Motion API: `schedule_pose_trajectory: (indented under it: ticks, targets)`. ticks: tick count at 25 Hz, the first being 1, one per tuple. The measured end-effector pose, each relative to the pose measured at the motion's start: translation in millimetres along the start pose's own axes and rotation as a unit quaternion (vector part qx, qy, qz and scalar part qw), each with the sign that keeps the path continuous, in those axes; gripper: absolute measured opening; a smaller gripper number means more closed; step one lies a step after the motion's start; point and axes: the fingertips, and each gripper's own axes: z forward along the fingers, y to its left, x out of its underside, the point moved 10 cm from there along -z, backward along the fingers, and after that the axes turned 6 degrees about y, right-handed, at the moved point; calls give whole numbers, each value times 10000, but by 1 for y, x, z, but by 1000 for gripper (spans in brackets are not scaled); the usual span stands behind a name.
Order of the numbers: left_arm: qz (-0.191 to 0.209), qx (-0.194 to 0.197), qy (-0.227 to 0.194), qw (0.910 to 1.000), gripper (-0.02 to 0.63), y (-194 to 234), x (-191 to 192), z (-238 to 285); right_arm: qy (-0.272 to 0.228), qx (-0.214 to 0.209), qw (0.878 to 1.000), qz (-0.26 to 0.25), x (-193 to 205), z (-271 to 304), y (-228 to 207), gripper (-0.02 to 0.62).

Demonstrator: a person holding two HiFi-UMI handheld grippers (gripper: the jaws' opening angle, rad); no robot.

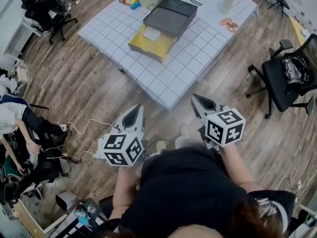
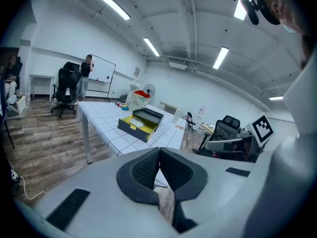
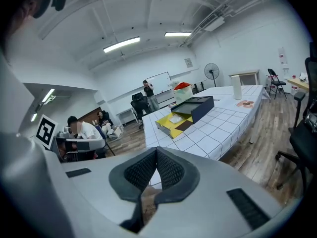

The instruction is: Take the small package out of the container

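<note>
Jaws closed and empty on left gripper (image 1: 135,112) and right gripper (image 1: 199,102), both short of table (image 1: 163,78). Package (image 1: 151,33) lies in open container (image 1: 144,47).

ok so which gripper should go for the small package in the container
Left, probably: the open yellow end of the container, holding the small package, faces the left gripper. Both grippers are shut and empty.

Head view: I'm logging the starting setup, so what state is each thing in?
container, open, its yellow drawer slid out
small package, lying in the yellow drawer
left claw, shut, empty
right claw, shut, empty
white cylinder, upright
</note>
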Motion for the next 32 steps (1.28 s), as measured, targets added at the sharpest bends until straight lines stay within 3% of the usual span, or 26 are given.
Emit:
schedule_pose_trajectory:
  ticks: [10, 23, 32]
  targets:
    - [-190, -334, -97, 9992, 26, -9, -15, 34, 192, -423, 9988, -148, -27, 23, -38, 14]
    - [-630, -939, -204, 9934, 26, -29, -25, 61, 650, -923, 9904, -802, -57, 54, -81, 14]
    - [-698, -1352, -237, 9881, 26, -28, -25, 56, 655, -1261, 9836, -1107, -65, 72, -78, 14]
